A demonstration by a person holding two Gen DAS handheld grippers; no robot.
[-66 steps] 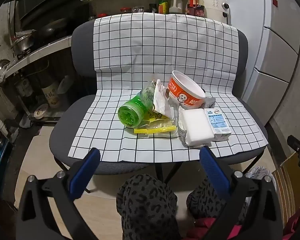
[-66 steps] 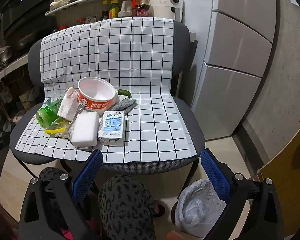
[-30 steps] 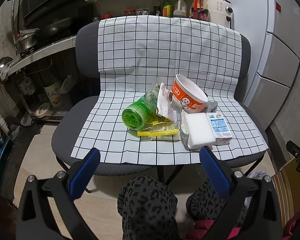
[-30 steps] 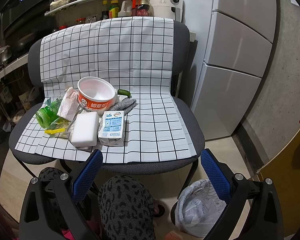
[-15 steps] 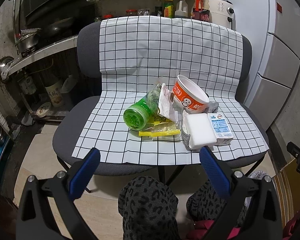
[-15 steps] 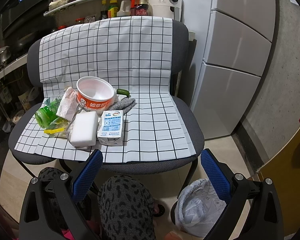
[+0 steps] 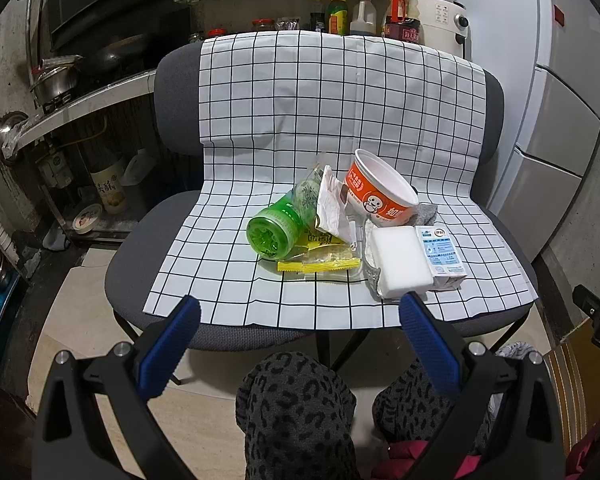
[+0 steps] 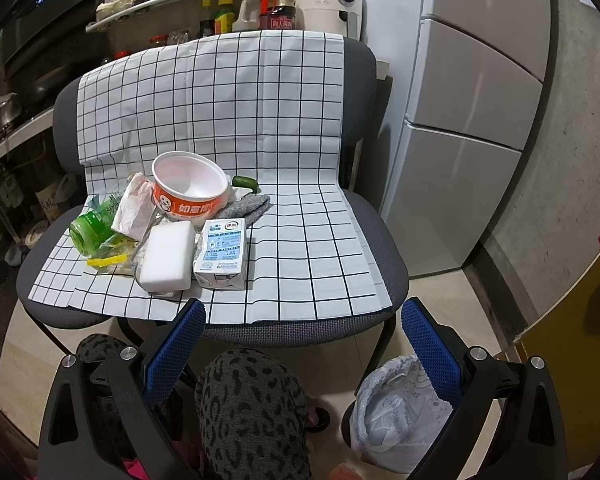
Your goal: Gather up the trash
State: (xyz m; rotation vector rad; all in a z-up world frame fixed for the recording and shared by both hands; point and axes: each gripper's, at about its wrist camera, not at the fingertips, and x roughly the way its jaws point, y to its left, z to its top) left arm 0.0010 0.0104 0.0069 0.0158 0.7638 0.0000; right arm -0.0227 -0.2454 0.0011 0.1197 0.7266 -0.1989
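So both tongs are spread wide with nothing between the fingers: the left tongs (image 7: pixel 296 316) and the right tongs (image 8: pixel 304 320) hang in front of the chair (image 7: pixel 140 240), short of its front edge, above the person's patterned knees (image 7: pixel 296 392).

The trash sits in one clump on the checked cloth (image 7: pixel 300 112) ahead of both tongs: a green bottle (image 7: pixel 274 232) on its side, a yellow wrapper (image 7: pixel 320 266) just in front of it, a crumpled white wrapper (image 7: pixel 332 206), an orange bowl (image 7: pixel 380 196) tilted behind, then a white sponge (image 7: pixel 398 262) touching a milk carton (image 7: pixel 442 254). The sponge and carton lie nearest the front edge, straight ahead of the left tongs' right finger.

Open room: from the right tongs, the cloth ahead and to the right is bare all the way to the chair's edge.

Only the right view shows a bag-lined bin (image 8: pixel 396 408) on the floor just under the right tongs, plus a grey rag (image 8: pixel 244 208) and something small and green (image 8: pixel 244 182) behind the bowl. The fridge (image 8: pixel 472 120) stands close on the right.
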